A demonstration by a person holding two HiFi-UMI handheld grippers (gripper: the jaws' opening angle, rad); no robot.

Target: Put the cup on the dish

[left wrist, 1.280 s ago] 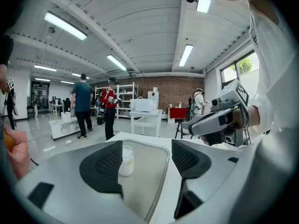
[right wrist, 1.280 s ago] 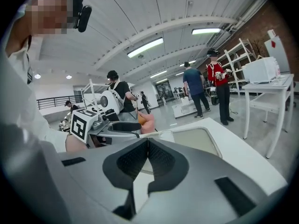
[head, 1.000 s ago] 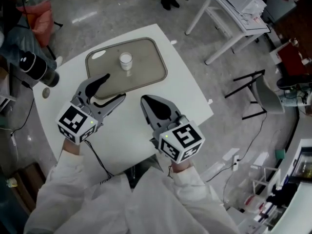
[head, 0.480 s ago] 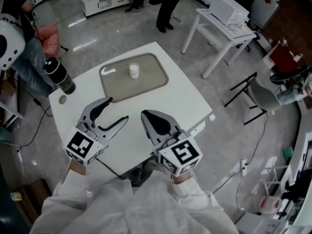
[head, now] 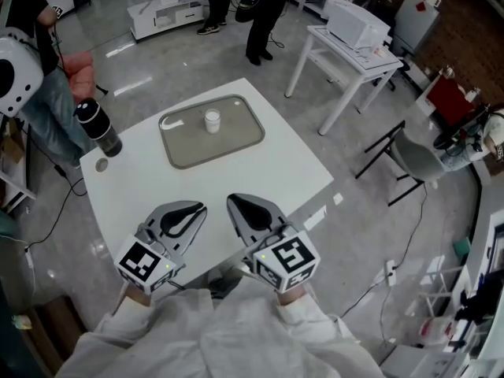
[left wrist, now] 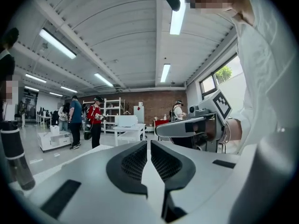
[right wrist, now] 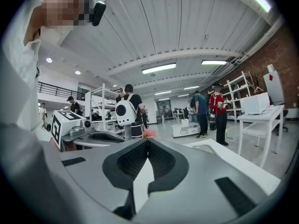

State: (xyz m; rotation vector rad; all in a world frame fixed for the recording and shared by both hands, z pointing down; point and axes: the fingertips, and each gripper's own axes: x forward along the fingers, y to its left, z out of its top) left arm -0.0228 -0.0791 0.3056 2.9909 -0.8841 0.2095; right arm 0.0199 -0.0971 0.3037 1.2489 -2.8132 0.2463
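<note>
Both empty, left hand-held gripper (head: 200,208) closing, right hand-held gripper (head: 233,201) clenched; cup (head: 211,120) stands on dish (head: 239,135).

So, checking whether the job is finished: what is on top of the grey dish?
One white cup stands upright on the dish, near its far edge. The patch of dish beneath the cup is covered.
</note>
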